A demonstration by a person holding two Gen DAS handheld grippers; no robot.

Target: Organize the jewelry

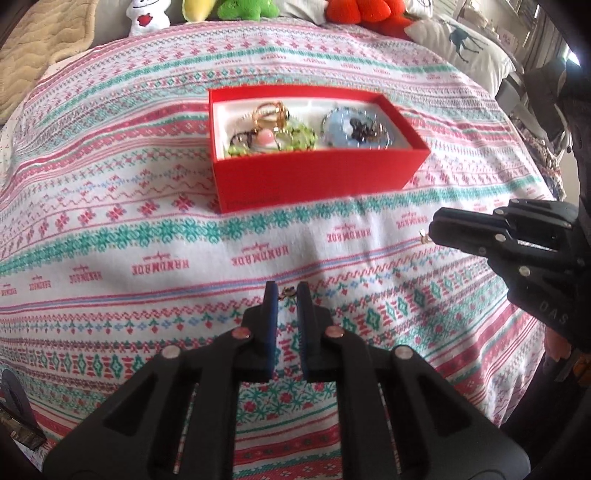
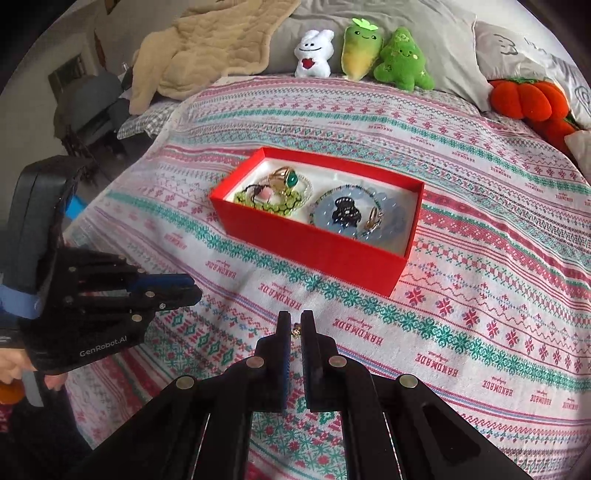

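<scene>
Left gripper (image 1: 287, 291) sits low over the bed, jaws narrowed to a slim gap, and a small gold earring (image 1: 288, 292) sits right between the tips; it looks pinched there, though contact on both pads is hard to confirm. Over on the right, the right gripper (image 2: 295, 325) shows the same picture: jaws close together with a tiny gold stud (image 2: 296, 331) caught between the tips. In the left wrist view that stud pokes out at the tip of the right gripper, near the right edge of the patterned bedspread (image 1: 147, 236).

Farther off, in the middle of the bed, stands the red jewelry box (image 2: 317, 254), lid off, white lining, two compartments. The left compartment holds a gold ring with a green stone (image 2: 286, 177), a green bead bracelet (image 2: 273, 205) and a pink bead (image 2: 264, 194). The right compartment holds a pale blue bead bracelet (image 2: 391, 218), a black hair claw (image 2: 345, 212) and a small gold clip (image 2: 373, 218).

Both grippers hang near the viewer's side, well apart from the box, with open bedspread between. At the far end sit a white bunny plush (image 2: 313, 55), a yellow carrot plush (image 2: 360, 48), a green tree plush (image 2: 402, 61) and an orange pumpkin plush (image 2: 528, 99), against grey pillows (image 2: 424, 22).
</scene>
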